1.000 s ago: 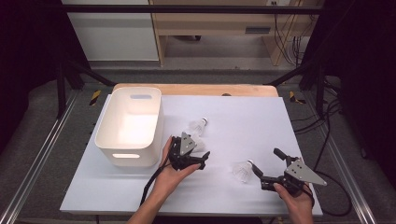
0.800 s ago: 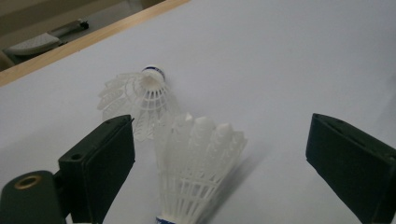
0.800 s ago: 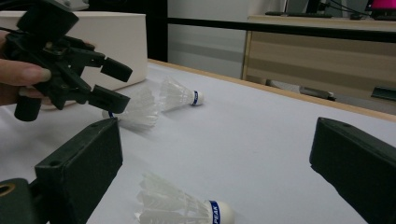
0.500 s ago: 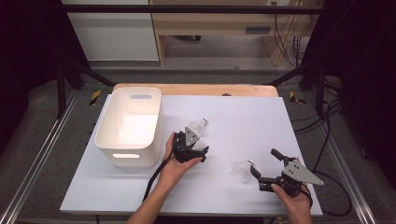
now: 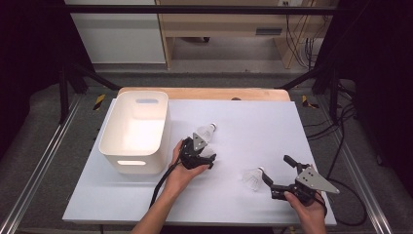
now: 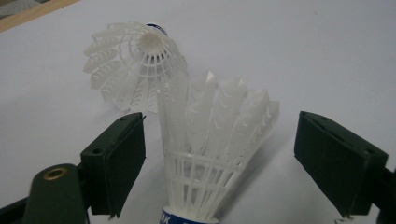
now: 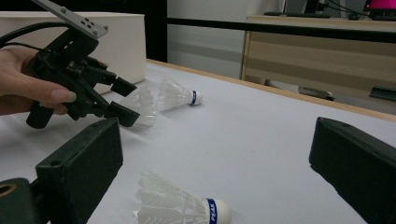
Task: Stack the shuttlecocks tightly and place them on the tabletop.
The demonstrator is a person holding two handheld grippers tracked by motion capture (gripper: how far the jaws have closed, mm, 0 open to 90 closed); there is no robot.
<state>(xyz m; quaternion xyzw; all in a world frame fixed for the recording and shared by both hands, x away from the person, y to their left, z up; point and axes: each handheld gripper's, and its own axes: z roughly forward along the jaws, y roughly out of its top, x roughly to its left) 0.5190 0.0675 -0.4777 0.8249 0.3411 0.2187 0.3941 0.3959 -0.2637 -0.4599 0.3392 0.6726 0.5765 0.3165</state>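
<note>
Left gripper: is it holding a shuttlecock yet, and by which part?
Nothing held yet. The nearer shuttlecock's skirt sits between the closing fingers of the left gripper, untouched.

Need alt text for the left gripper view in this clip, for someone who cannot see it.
A white plastic shuttlecock stands between the left gripper's two open black jaws, gaps on both sides, its blue-banded cork end toward the camera. A second shuttlecock lies behind it on the white table.

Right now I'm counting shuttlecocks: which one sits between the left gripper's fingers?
The shuttlecock whose blue-banded cork points toward the left gripper, fingers either side, not touching. Another lies beyond; a third is by the right gripper.
</note>
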